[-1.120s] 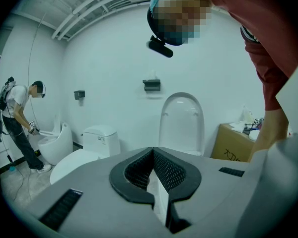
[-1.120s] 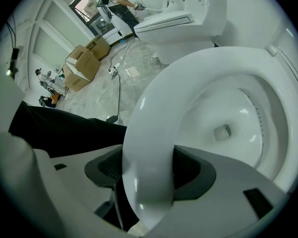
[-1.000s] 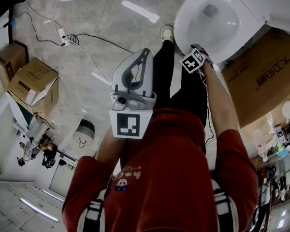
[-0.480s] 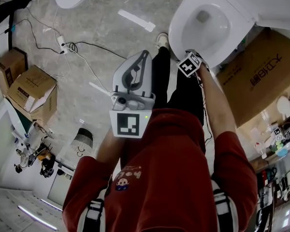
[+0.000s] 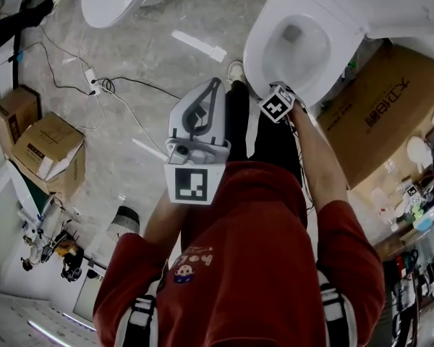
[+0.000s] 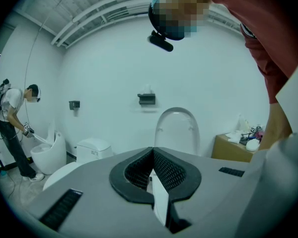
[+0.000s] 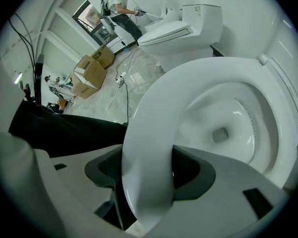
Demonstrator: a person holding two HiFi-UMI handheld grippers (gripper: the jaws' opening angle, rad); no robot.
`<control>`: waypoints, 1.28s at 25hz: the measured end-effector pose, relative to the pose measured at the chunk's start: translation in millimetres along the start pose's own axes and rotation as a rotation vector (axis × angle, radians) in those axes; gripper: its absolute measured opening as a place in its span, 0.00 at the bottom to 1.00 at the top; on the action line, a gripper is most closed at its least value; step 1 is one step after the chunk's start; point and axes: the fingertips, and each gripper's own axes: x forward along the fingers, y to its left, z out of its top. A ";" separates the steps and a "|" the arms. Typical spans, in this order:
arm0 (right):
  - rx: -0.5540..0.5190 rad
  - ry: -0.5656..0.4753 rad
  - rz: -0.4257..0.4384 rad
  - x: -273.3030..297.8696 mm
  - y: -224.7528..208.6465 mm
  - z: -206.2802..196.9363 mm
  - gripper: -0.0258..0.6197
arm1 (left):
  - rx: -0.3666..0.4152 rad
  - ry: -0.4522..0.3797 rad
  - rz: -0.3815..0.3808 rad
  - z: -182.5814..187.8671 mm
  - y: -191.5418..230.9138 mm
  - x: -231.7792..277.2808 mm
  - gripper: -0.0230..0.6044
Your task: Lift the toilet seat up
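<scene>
Found right gripper [image 7: 148,170] clamped on front rim of toilet seat [image 7: 154,98], low over the bowl [image 7: 223,128]. Judged seat stiff, glossy, probably slippery, rear-hinged; rated front edge best for leverage. Noted left gripper [image 6: 153,175] closed, empty, well clear.

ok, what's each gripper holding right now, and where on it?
The right gripper is shut on the toilet seat, jaws clamping its front rim. The left gripper holds nothing, jaws together.
</scene>
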 end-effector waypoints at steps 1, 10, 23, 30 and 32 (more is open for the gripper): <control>0.001 -0.003 0.000 -3.4 0.4 1.1 0.43 | 0.000 -0.004 -0.002 2.4 -0.6 0.6 0.06; 0.004 0.001 0.003 -28.6 3.9 5.7 0.43 | 0.006 -0.023 -0.021 12.4 -8.4 2.8 0.06; 0.007 -0.042 -0.028 -65.1 4.2 12.5 0.43 | 0.004 -0.104 -0.009 42.3 -14.3 -1.9 0.06; 0.005 -0.069 -0.050 -83.9 4.4 18.3 0.43 | 0.013 -0.144 0.013 60.3 -9.7 -7.6 0.06; 0.003 -0.079 -0.061 -88.3 4.3 18.4 0.43 | 0.022 -0.157 0.017 64.7 -9.2 -10.1 0.06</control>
